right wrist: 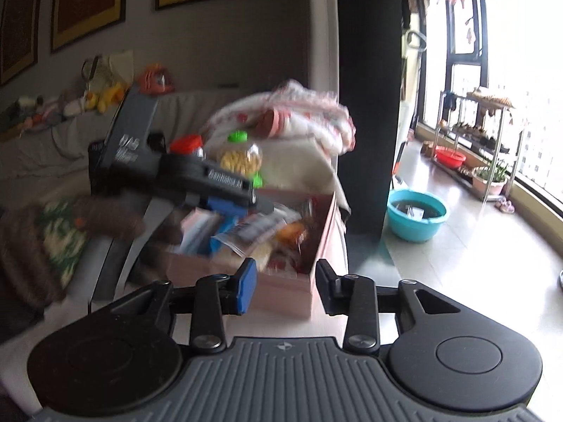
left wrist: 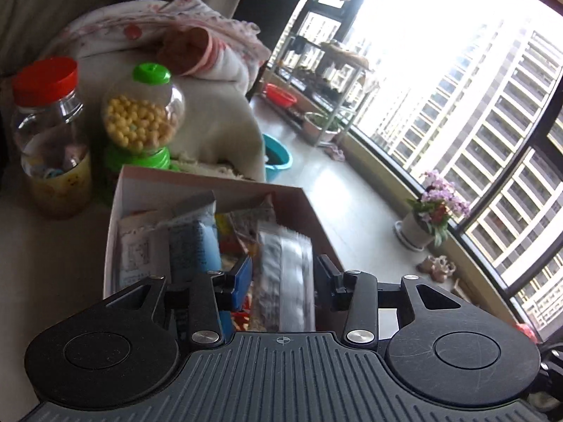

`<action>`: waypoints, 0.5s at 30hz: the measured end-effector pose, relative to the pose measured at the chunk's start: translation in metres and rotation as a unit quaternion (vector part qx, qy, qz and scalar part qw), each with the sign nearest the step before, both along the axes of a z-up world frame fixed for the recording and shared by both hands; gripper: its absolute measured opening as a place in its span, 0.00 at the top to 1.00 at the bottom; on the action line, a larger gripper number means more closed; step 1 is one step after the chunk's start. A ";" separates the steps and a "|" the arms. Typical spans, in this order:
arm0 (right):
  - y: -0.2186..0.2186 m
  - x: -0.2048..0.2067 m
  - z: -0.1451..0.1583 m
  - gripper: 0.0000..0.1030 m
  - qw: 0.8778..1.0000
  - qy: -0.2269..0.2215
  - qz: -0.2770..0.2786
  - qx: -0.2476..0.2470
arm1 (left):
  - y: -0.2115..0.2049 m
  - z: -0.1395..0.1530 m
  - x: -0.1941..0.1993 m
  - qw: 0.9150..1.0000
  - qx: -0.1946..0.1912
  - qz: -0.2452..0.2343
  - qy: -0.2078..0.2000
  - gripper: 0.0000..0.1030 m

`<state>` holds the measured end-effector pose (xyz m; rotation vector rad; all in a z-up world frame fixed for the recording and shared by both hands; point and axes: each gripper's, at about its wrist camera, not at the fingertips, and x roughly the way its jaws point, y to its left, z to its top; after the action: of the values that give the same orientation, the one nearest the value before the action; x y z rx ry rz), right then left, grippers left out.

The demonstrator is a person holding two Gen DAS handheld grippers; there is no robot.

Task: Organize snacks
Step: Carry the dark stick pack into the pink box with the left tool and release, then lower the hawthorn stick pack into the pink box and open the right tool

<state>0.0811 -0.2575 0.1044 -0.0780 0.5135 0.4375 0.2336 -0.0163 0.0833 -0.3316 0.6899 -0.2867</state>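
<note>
A pink cardboard box full of snack packets stands on a pale surface; it also shows in the right wrist view. My left gripper is open right over the box, with a silver packet between its fingers, not clamped. A blue packet and a white packet stand in the box to the left. In the right wrist view the left gripper hovers over the box. My right gripper is open and empty, just in front of the box.
A red-lidded clear jar and a green-capped jar of yellow balls stand behind the box, with a small yellow cup. A bundled cloth lies beyond. A teal basin sits on the floor by the window.
</note>
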 end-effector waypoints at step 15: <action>0.011 0.034 -0.101 0.29 0.989 0.141 0.037 -0.040 | 0.011 0.002 -0.129 0.999 -0.016 -0.033 0.014 0.57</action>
<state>0.1149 -0.2470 0.0031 -0.1138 0.8080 0.5029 0.1047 -0.0053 0.0848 -0.3436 0.7244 -0.3555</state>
